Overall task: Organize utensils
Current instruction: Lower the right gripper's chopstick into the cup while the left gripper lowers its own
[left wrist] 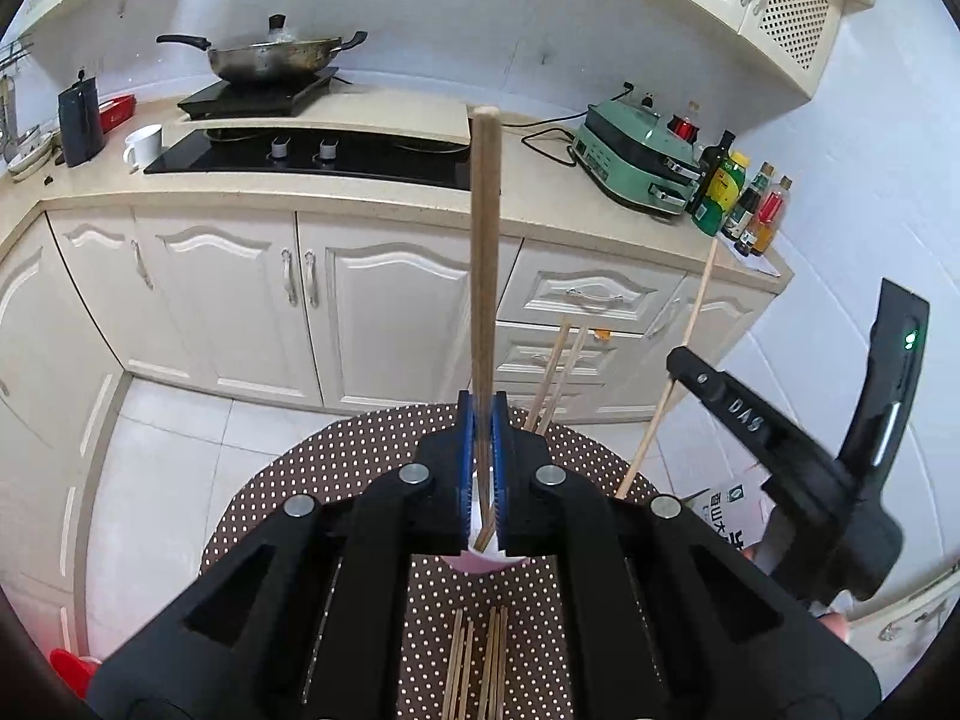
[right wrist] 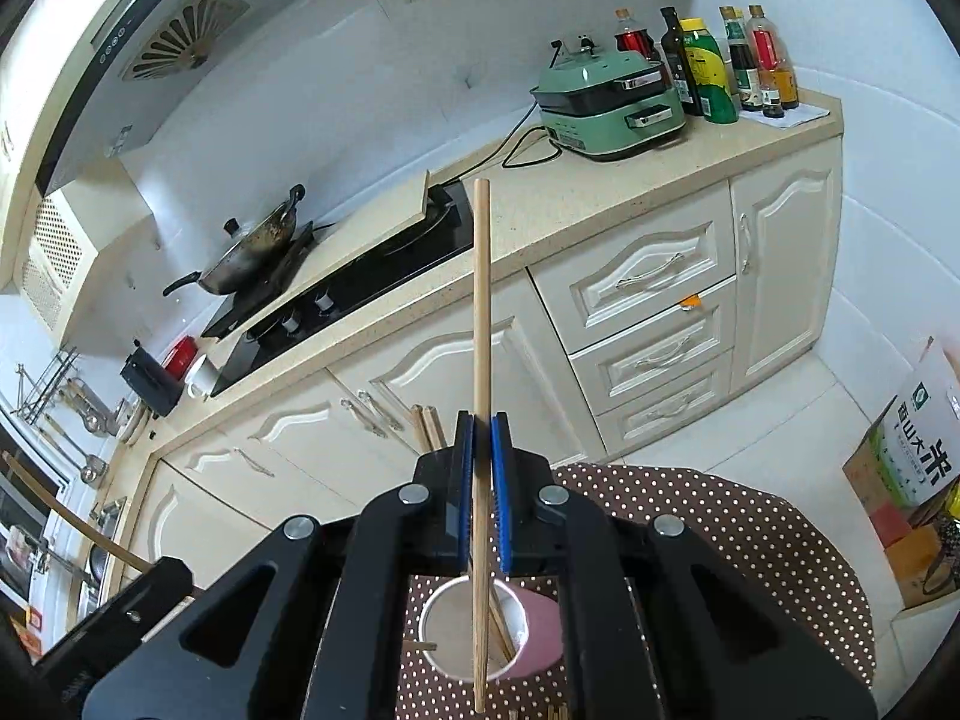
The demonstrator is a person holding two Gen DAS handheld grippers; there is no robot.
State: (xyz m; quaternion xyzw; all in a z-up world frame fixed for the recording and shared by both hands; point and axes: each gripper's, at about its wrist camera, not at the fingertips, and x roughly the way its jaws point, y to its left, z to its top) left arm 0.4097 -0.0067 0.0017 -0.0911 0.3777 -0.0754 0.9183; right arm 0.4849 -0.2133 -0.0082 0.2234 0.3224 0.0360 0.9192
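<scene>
My left gripper (left wrist: pixel 483 405) is shut on a brown wooden chopstick (left wrist: pixel 485 240) that stands nearly upright above a pink cup (left wrist: pixel 487 561). Two chopsticks (left wrist: pixel 555 375) lean out of the cup, and several loose chopsticks (left wrist: pixel 480 666) lie on the dotted tablecloth (left wrist: pixel 336 456) below. My right gripper (right wrist: pixel 482 426) is shut on a pale chopstick (right wrist: pixel 480 300) whose lower end hangs in front of the cup's (right wrist: pixel 540 630) white inside. From the left wrist view, the right gripper's body (left wrist: pixel 780 450) and its chopstick (left wrist: pixel 690 342) are on the right.
Across the floor runs a kitchen counter (left wrist: pixel 372 192) with a hob, a wok (left wrist: pixel 270 57), a green appliance (right wrist: pixel 606 102) and several bottles (right wrist: pixel 708 72). A rice bag and boxes (right wrist: pixel 918 456) stand on the floor to the right of the round table (right wrist: pixel 750 528).
</scene>
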